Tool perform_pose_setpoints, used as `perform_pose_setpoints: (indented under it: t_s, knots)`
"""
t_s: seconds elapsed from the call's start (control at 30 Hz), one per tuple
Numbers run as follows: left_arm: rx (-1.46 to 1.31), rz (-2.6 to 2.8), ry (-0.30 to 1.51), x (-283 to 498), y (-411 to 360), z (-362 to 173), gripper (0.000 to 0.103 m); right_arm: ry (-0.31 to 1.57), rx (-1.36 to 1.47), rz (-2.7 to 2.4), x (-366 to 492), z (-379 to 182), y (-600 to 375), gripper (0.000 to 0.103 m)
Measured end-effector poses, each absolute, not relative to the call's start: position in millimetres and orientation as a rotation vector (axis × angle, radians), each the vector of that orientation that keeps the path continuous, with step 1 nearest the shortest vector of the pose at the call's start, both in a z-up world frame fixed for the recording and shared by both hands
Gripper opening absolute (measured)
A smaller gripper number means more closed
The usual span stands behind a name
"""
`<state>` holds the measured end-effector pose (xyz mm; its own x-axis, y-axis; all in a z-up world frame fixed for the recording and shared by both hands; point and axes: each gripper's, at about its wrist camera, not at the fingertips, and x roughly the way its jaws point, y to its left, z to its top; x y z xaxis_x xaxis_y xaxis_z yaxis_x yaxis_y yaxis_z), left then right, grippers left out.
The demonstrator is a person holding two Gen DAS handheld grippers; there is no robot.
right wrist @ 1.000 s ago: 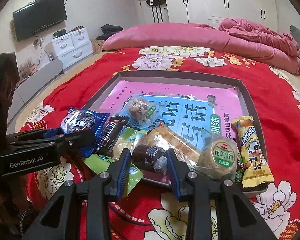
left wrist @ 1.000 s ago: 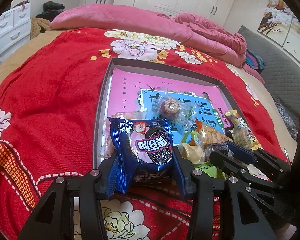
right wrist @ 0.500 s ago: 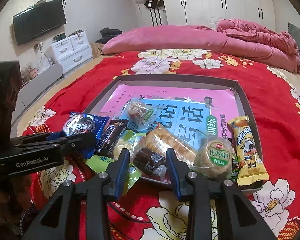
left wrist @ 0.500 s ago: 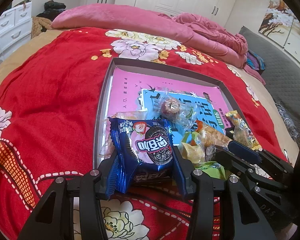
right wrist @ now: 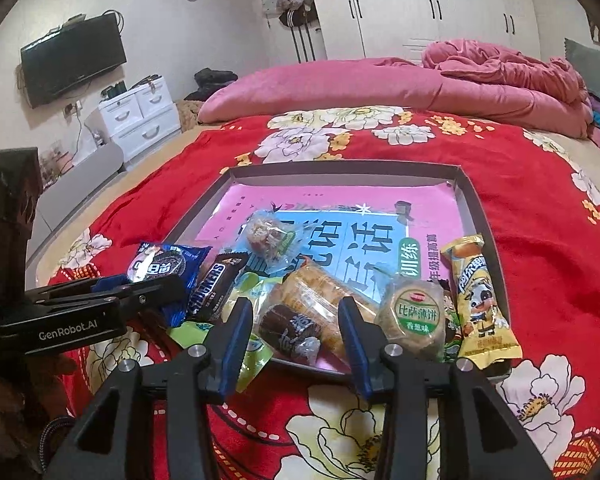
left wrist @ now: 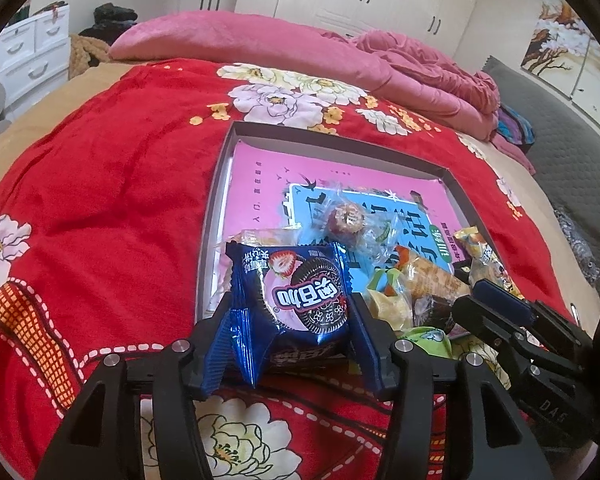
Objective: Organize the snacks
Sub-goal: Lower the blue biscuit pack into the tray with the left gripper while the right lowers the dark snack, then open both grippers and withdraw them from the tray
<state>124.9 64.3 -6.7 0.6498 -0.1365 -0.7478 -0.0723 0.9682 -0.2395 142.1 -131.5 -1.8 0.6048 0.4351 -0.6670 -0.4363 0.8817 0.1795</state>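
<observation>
Blue Oreo cookie pack (left wrist: 300,300) at the near left corner of the shallow grey tray (left wrist: 216,200), between the opening jaws of the left gripper (left wrist: 292,320), pads beside its crinkled edges. Dark brown wrapped cake (right wrist: 290,330) at the tray's near edge, between the opening jaws of the right gripper (right wrist: 296,320), gaps showing on both sides. Snickers bar (right wrist: 216,280) just beside the cookie pack. Red floral bedspread (right wrist: 540,208) beneath.
</observation>
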Motion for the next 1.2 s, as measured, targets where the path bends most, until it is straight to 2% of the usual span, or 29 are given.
perform_pose_setpoints:
  t_s: [0.37, 0.5, 0.63, 0.87, 1.07, 1.2]
  knots:
    - [-0.268, -0.05, 0.809, 116.1, 62.9, 7.6, 0.07, 0.738, 0.037, 0.475, 142.1, 6.5, -143.1, 0.05]
    - [-0.272, -0.046, 0.768, 109.5, 63.1, 16.0, 0.075, 0.704, 0.035, 0.453, 137.9, 12.8, -148.2, 0.058]
    - [-0.282, -0.042, 0.74, 103.8, 64.4, 22.5, 0.076, 0.671, 0.027, 0.422, 133.6, 20.0, -155.1, 0.061]
    - [-0.25, -0.018, 0.7, 84.6, 58.5, 36.6, 0.077, 0.57, 0.028, 0.407, 110.1, 41.9, -168.8, 0.074]
    - [-0.256, -0.021, 0.783, 59.1, 48.2, 29.5, 0.077, 0.609, -0.064, 0.376, 78.8, 43.9, -163.7, 0.078]
    - [-0.26, -0.02, 0.869, 40.8, 39.9, 16.1, 0.077, 0.671, -0.094, 0.332, 62.3, 34.4, -166.9, 0.088]
